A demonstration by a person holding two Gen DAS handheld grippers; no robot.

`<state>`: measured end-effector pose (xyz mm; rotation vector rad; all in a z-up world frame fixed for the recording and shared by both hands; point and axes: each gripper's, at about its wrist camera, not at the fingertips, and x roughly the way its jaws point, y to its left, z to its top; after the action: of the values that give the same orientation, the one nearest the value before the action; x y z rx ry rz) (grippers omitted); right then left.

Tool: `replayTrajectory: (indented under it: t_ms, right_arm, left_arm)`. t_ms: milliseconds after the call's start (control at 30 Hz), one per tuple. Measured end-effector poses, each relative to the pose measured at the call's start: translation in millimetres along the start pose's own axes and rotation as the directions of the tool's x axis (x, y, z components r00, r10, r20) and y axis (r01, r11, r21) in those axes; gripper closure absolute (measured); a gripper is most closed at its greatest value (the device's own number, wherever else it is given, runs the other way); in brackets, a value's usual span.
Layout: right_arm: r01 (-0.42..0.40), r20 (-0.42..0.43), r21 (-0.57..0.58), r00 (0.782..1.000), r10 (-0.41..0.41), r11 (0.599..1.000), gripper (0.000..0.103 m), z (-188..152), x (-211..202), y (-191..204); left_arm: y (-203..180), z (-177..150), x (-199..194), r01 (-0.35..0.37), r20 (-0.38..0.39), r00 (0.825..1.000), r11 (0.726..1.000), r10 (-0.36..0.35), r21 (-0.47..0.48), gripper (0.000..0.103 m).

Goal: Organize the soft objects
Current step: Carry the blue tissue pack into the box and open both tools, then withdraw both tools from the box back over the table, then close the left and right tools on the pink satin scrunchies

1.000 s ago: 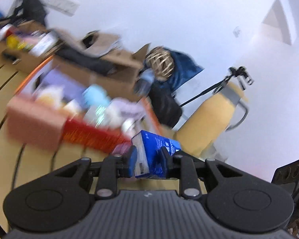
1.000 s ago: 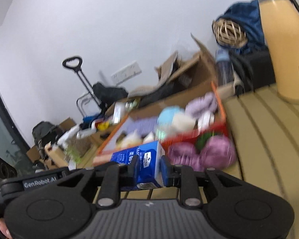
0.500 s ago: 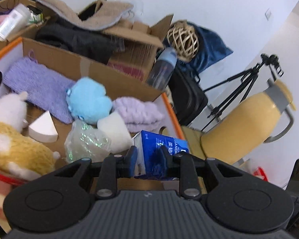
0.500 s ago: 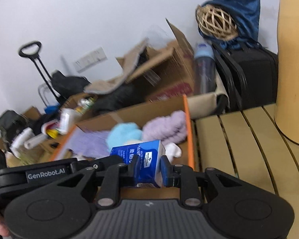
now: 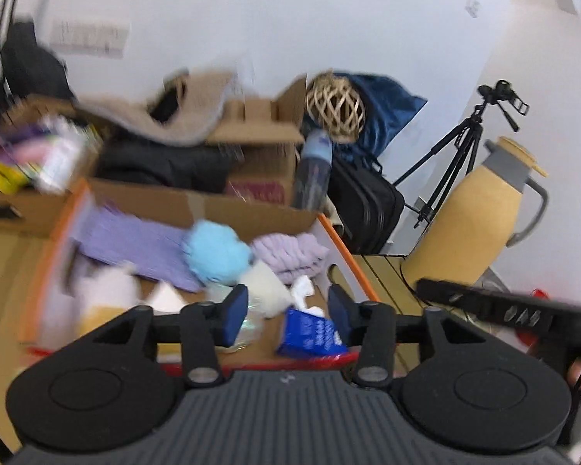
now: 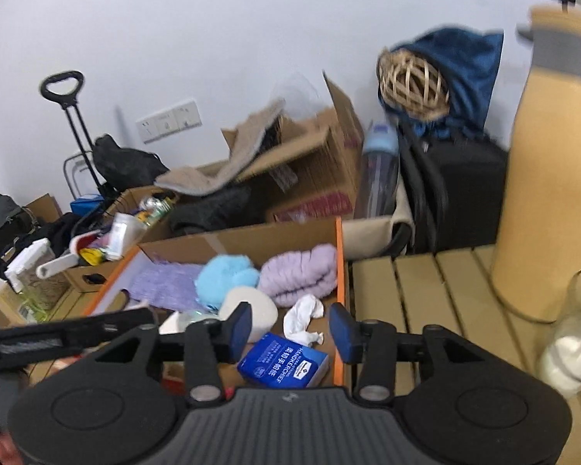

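A blue tissue pack lies loose on the floor of the orange-edged cardboard box, near its right wall. My left gripper hovers over it with its jaws opening and its pads off the pack. My right gripper is likewise opening above the pack, nothing pressed between its pads. Also in the box are a light blue plush, a lilac knit bundle, a purple towel, a white sponge and a crumpled white tissue.
The box sits on a slatted wooden table. A tall yellow thermos jug and a glass bottle stand to the right. Behind are a cluttered carton, a wicker ball, a black bag and a tripod.
Both grippers were shut on a blue tissue pack over the box; now both stand open and a pack lies in the box. Both hands have drawn back and up.
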<state>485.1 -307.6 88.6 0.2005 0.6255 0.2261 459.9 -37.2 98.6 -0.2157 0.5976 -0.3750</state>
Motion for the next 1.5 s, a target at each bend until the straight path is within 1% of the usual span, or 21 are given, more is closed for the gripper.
replayTrajectory:
  t_ms: [67, 100, 133, 200, 267, 300, 433, 467, 533, 600, 667, 733, 833, 900, 1033, 1200, 1300, 1367, 1433, 1467, 1500]
  right_arm:
    - [-0.002, 0.030, -0.014, 1.000, 0.002, 1.000, 0.052, -2, -28, 4]
    - [-0.002, 0.051, -0.031, 0.999, 0.003, 1.000, 0.047, -6, -44, 7]
    - [0.003, 0.069, -0.050, 0.998, 0.000, 0.999, 0.044, -12, -59, 11]
    - [0.017, 0.116, -0.101, 0.993, -0.005, 0.995, 0.041, -31, -92, 21]
    - [0.018, 0.148, -0.140, 0.989, 0.003, 0.990, 0.040, -51, -121, 30]
    - [0.023, 0.174, -0.151, 0.985, 0.004, 0.988, 0.039, -65, -137, 36]
    - [0.005, 0.213, -0.188, 0.976, 0.036, 0.982, 0.037, -120, -194, 55]
    - [-0.007, 0.221, -0.203, 0.974, 0.052, 0.979, 0.034, -135, -207, 61]
    - [-0.023, 0.228, -0.215, 0.971, 0.073, 0.976, 0.028, -162, -228, 70]
    - [-0.020, 0.223, -0.222, 0.972, 0.070, 0.975, 0.025, -184, -242, 77]
    - [-0.010, 0.213, -0.212, 0.976, 0.056, 0.977, 0.025, -203, -253, 81]
    - [-0.016, 0.209, -0.195, 0.976, 0.057, 0.981, 0.025, -216, -261, 82]
    - [-0.004, 0.205, -0.179, 0.978, 0.041, 0.984, 0.025, -224, -268, 79]
    - [0.017, 0.218, -0.169, 0.976, 0.021, 0.985, 0.025, -226, -270, 76]
    - [0.009, 0.211, -0.140, 0.977, 0.021, 0.990, 0.025, -227, -263, 66]
    - [0.017, 0.184, -0.093, 0.983, 0.001, 0.996, 0.026, -221, -233, 47]
    - [0.028, 0.161, -0.084, 0.987, -0.014, 0.996, 0.026, -208, -202, 33]
    - [0.033, 0.154, -0.073, 0.988, -0.021, 0.997, 0.026, -193, -178, 23]
    - [0.045, 0.152, -0.056, 0.988, -0.036, 0.997, 0.029, -174, -148, 13]
    - [0.045, 0.153, -0.047, 0.988, -0.038, 0.998, 0.031, -164, -130, 7]
    - [0.047, 0.147, -0.042, 0.988, -0.040, 0.998, 0.035, -154, -114, 2]
  left_arm:
    - [-1, -10, -39, -0.027, 0.046, 0.999, 0.997, 0.024, 0.075, 0.051]
    - [-2, -19, -59, -0.054, 0.077, 0.996, 0.992, 0.046, 0.112, 0.044]
    - [-3, -28, -80, -0.082, 0.112, 0.991, 0.987, 0.067, 0.139, 0.035]
    - [-7, -50, -118, -0.113, 0.181, 0.980, 0.976, 0.079, 0.184, 0.025]
    - [-9, -73, -150, -0.136, 0.221, 0.971, 0.970, 0.091, 0.200, 0.024]
    - [-10, -84, -166, -0.139, 0.234, 0.968, 0.970, 0.091, 0.198, 0.022]
    - [-9, -135, -225, -0.149, 0.270, 0.958, 0.975, 0.100, 0.166, 0.011]
    - [-10, -148, -237, -0.162, 0.282, 0.953, 0.973, 0.111, 0.164, 0.009]
    - [-17, -175, -259, -0.218, 0.318, 0.935, 0.961, 0.155, 0.172, 0.003]
    - [-22, -194, -274, -0.250, 0.332, 0.925, 0.954, 0.184, 0.166, 0.002]
    - [-24, -203, -285, -0.231, 0.316, 0.933, 0.959, 0.171, 0.163, 0.002]
    - [-30, -208, -290, -0.232, 0.313, 0.934, 0.957, 0.170, 0.173, 0.001]
    - [-34, -209, -291, -0.236, 0.321, 0.932, 0.955, 0.170, 0.180, 0.001]
    - [-35, -207, -286, -0.216, 0.312, 0.938, 0.960, 0.153, 0.178, 0.000]
    - [-41, -207, -264, -0.193, 0.274, 0.952, 0.962, 0.137, 0.191, 0.000]
    - [-43, -194, -211, -0.141, 0.207, 0.973, 0.973, 0.102, 0.181, 0.000]
    - [-45, -175, -164, -0.097, 0.166, 0.984, 0.979, 0.067, 0.177, 0.001]
    - [-46, -160, -128, -0.057, 0.145, 0.989, 0.985, 0.033, 0.166, 0.007]
    - [-48, -146, -88, -0.036, 0.129, 0.992, 0.985, 0.015, 0.167, 0.022]
    - [-49, -138, -65, -0.027, 0.114, 0.993, 0.983, 0.006, 0.180, 0.025]
    - [-49, -133, -44, -0.014, 0.096, 0.995, 0.980, -0.005, 0.197, 0.033]
